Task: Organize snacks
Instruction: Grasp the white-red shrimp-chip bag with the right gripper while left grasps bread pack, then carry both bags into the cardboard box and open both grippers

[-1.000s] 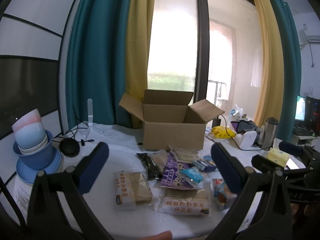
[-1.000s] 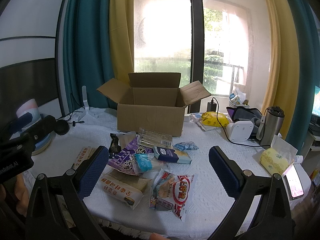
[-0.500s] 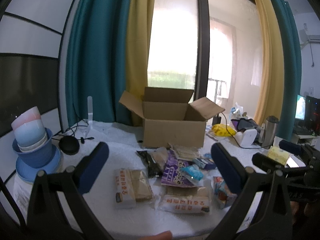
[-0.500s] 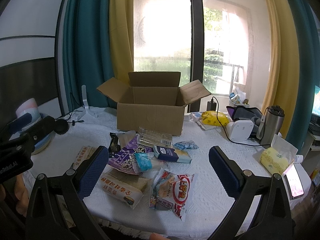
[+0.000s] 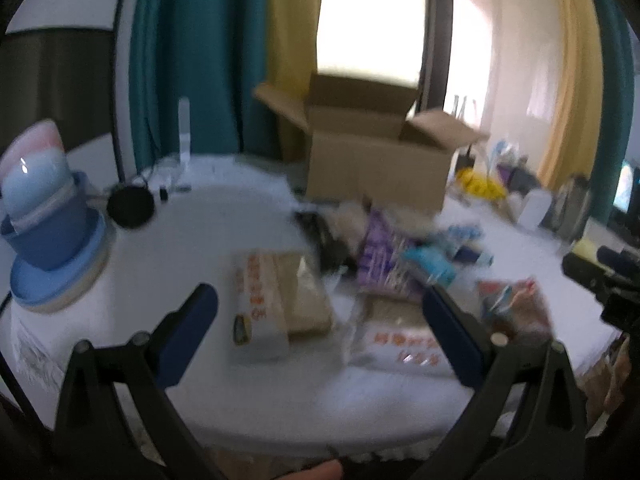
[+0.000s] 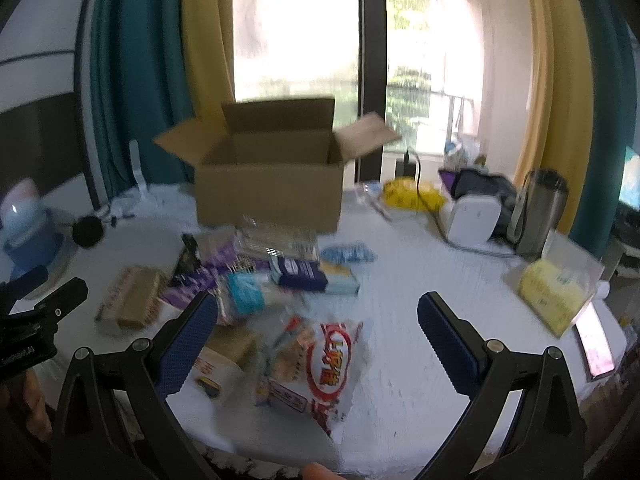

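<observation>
An open cardboard box (image 5: 376,168) stands at the back of the white table (image 5: 208,220); it also shows in the right wrist view (image 6: 272,192). Several snack packs lie in front of it. A cracker pack (image 5: 276,300) lies below my left gripper (image 5: 316,320), which is open and empty above the table's near side. A red-and-white snack bag (image 6: 320,364) lies between the fingers of my right gripper (image 6: 318,326), which is open and empty. A purple bag (image 5: 380,256) and a dark blue box (image 6: 304,272) lie in the pile. Both views are blurred.
Stacked blue bowls (image 5: 44,232) and a black round object (image 5: 130,206) are at the left. A steel flask (image 6: 540,208), a white device (image 6: 472,220), a yellow bag (image 6: 412,194) and a yellow tissue pack (image 6: 552,296) are at the right. Curtains and a window stand behind.
Both grippers have moved forward and tilted down toward the snack pile; the snacks now look larger and closer. Nothing was taken hold of.
</observation>
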Action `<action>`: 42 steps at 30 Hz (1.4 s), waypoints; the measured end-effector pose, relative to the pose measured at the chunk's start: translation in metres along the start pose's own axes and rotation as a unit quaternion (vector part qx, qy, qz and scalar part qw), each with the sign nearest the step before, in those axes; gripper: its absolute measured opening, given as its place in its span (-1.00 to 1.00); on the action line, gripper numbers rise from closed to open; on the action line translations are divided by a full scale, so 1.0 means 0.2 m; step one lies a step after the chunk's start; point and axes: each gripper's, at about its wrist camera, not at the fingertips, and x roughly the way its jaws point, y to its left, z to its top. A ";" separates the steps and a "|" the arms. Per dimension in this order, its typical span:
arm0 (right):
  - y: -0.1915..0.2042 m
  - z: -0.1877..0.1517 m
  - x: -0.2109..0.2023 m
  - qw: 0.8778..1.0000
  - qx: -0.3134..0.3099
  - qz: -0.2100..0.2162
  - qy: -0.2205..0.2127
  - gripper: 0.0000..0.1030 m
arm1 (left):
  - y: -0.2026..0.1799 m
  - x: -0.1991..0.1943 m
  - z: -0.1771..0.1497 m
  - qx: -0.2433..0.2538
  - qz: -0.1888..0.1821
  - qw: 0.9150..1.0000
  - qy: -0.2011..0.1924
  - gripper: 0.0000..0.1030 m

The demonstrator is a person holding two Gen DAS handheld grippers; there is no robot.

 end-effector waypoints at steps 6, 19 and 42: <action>-0.07 -0.09 0.23 0.998 0.017 -0.001 0.064 0.99 | 0.08 0.26 -0.07 -0.003 0.027 0.997 0.065 0.99; -0.09 -0.19 0.52 0.985 0.065 0.053 0.154 0.98 | 0.21 0.71 0.01 -0.025 0.018 0.985 0.169 1.00; -0.13 0.00 0.57 0.987 0.017 0.086 0.137 0.41 | 0.10 0.56 0.24 0.031 0.020 0.994 0.102 0.58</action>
